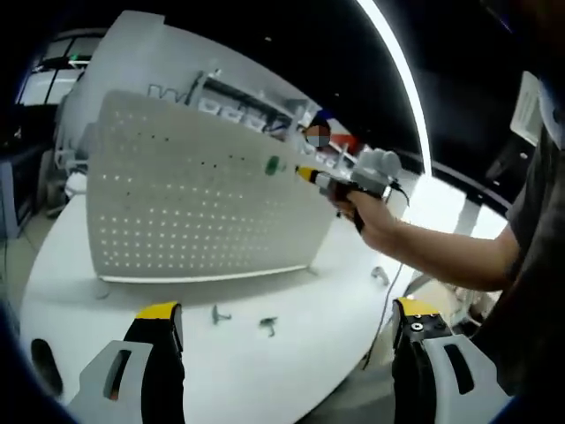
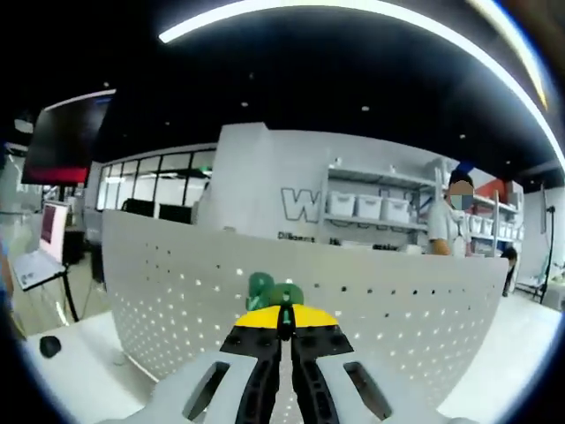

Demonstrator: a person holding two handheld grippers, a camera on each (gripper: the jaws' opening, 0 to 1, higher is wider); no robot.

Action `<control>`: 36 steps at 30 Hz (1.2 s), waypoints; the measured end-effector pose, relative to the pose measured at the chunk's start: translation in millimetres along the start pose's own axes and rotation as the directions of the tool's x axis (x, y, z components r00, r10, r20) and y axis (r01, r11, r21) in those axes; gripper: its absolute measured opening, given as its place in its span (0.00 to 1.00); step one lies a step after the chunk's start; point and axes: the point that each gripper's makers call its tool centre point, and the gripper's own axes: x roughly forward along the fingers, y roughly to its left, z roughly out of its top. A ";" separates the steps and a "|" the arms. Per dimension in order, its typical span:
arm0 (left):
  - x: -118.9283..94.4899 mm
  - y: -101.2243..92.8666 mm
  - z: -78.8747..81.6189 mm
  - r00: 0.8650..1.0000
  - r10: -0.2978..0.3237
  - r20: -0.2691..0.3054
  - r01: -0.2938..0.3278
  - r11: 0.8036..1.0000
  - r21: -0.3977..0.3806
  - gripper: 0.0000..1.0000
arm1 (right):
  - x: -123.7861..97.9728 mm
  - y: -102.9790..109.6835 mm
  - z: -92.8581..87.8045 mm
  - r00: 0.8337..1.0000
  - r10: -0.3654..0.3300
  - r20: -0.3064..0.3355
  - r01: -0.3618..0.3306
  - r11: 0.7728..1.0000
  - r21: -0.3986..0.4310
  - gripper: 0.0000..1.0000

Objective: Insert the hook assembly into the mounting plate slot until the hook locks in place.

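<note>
A curved light strip (image 2: 371,11) crosses the dark ceiling above white shelving (image 2: 380,212) and windows (image 2: 150,181).

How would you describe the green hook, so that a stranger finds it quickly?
Find the white perforated board standing upright on the white table. Near its upper edge, the right tool holds the green hook against it. It is green; the loose hooks on the table are grey.
</note>
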 end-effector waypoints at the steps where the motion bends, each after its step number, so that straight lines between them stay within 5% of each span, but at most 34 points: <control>1: 0.2 0.5 -0.3 1.000 0.001 -0.001 -0.001 1.000 0.000 1.00 | 4.0 -2.5 0.2 1.000 -0.002 0.000 0.002 1.000 -0.002 0.00; 19: 6.2 10.2 0.6 1.000 0.014 -0.009 -0.014 1.000 -0.021 1.00 | 27.2 -23.7 3.3 0.998 -0.049 0.024 0.049 0.999 -0.008 0.00; 36: 7.7 15.1 -1.9 0.999 0.028 -0.022 -0.029 0.999 -0.029 1.00 | 36.1 -26.8 -15.9 0.998 -0.057 0.009 0.057 0.998 0.008 0.00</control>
